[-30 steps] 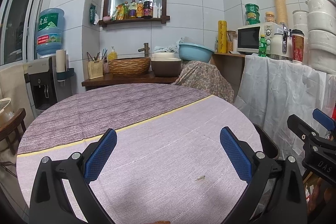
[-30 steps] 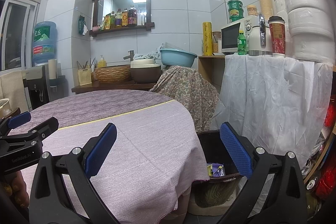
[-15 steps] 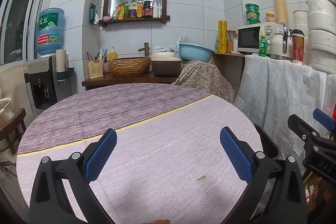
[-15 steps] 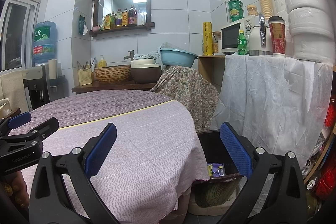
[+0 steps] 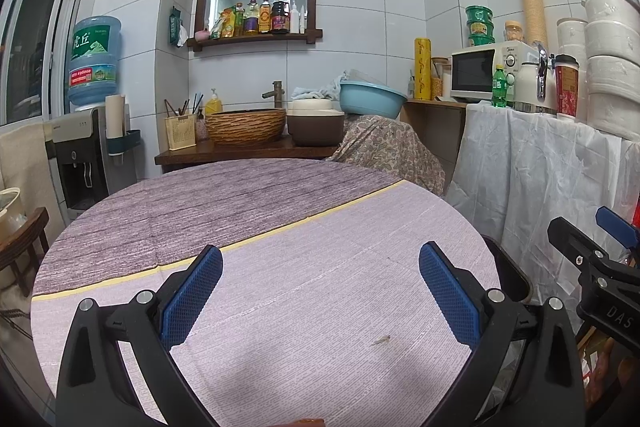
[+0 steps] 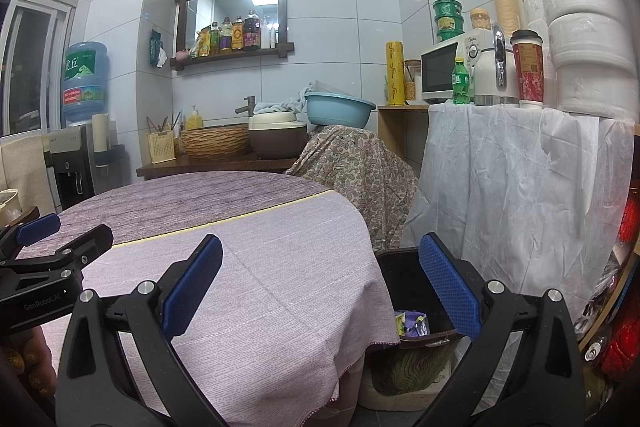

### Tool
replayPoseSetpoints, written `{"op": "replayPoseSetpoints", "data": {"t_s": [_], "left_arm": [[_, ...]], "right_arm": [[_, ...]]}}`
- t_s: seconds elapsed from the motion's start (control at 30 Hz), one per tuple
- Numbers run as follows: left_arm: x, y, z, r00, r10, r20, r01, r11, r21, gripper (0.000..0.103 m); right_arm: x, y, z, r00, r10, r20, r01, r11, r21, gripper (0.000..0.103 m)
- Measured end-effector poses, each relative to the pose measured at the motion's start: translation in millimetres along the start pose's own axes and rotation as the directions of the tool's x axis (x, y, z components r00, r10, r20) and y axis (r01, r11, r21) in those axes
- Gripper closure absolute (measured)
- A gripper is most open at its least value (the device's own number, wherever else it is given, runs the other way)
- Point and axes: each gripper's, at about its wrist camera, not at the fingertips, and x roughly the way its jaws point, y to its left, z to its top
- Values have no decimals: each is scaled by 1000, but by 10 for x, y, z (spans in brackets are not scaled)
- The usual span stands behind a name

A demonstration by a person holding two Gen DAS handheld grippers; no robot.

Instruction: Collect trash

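Note:
My left gripper [image 5: 320, 275] is open and empty above the round table [image 5: 248, 219], which has a purple cloth. A small brown scrap [image 5: 382, 339] lies on the cloth between the left fingers. My right gripper [image 6: 320, 275] is open and empty at the table's right edge [image 6: 360, 247]. A dark trash bin [image 6: 412, 307] stands on the floor beside the table, between the right fingers; a crumpled purple and yellow wrapper [image 6: 412, 323] lies in it. The right gripper shows at the right in the left wrist view [image 5: 600, 267], and the left gripper at the left in the right wrist view [image 6: 52, 259].
A white-draped counter [image 6: 520, 187] with a microwave [image 5: 484, 71], bottles and cups stands to the right. A patterned-cloth-covered object [image 6: 352, 171] sits behind the table. A wooden shelf with a basket bowl [image 5: 246, 125] and a water dispenser [image 5: 84, 155] stand at the back.

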Motion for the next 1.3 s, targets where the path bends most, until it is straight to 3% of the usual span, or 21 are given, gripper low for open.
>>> {"op": "replayPoseSetpoints", "data": {"t_s": [1.3], "left_arm": [[15,23,-2,1000,-5,-2,5,1000,-7,5]], "right_arm": [[4,-1,-10,1000,0,-2,0,1000,0,6]]}}
